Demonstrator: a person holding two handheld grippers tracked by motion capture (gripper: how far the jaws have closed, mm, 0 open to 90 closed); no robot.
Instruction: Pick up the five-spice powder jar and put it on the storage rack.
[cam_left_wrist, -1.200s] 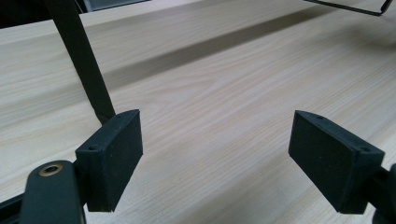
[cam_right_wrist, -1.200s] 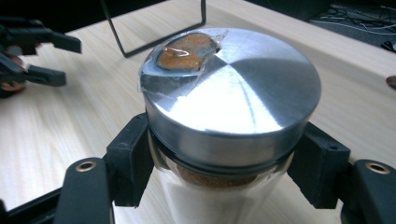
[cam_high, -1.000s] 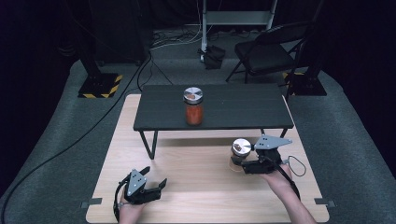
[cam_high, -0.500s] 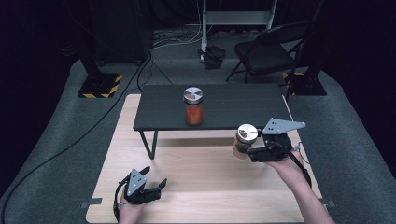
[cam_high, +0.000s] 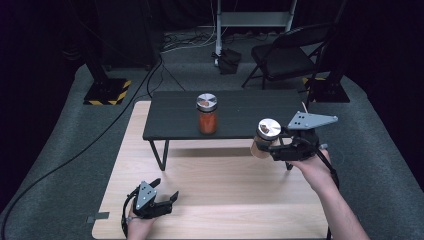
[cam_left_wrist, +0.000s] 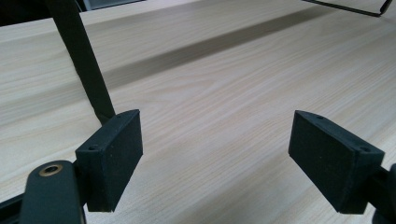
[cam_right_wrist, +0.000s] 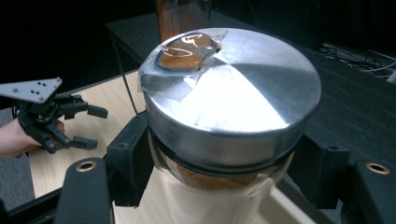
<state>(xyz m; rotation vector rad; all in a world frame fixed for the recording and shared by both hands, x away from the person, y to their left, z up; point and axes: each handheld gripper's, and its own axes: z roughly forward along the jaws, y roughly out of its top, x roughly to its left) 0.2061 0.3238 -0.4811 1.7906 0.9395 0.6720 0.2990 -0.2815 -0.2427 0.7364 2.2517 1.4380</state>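
Jar (cam_high: 265, 136) lifted higher by right gripper (cam_high: 280, 148), wooden table (cam_high: 225, 200), dark room

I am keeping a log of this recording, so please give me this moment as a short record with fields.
held thing: jar with a silver lid, brown contents, tape on the lid
right gripper: jaws shut on the jar below its lid, jar lifted beside the right end of the black low table
left gripper: jaws open, nothing between them, low over the wooden table
second jar: orange contents, silver lid, upright on the black low table
background: folding chair, cables on the floor
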